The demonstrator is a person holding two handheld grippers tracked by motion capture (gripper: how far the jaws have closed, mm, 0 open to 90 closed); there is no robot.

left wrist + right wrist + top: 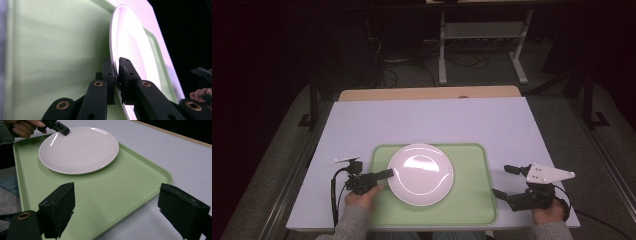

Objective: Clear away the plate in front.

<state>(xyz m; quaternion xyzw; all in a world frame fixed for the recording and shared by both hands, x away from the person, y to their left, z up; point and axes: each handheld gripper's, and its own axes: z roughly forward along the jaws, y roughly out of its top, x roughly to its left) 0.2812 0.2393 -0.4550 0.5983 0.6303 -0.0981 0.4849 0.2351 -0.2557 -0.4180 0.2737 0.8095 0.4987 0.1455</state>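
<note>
We note a pale worktop [437,120] with a wooden strip along its far edge, standing in a dark room; cables and a grey frame lie on the floor beyond it. A green tray [472,200] sits at the middle of the near edge and carries a white plate [420,174] on its left half.

The room's sides are lost in darkness. The person's forearms are cut off at the near edge, and we cannot make out the tray's near left corner behind the left hand. In the left gripper view the plate's far rim runs out of frame.

The left gripper [116,72] is clamped on the plate's left rim, one pad above and one below, the rim pinched between them. The plate rests flat on the tray as far as we can tell. The right gripper [116,207] stands wide open and holds nothing, at the tray's near right corner, well apart from the plate.
</note>
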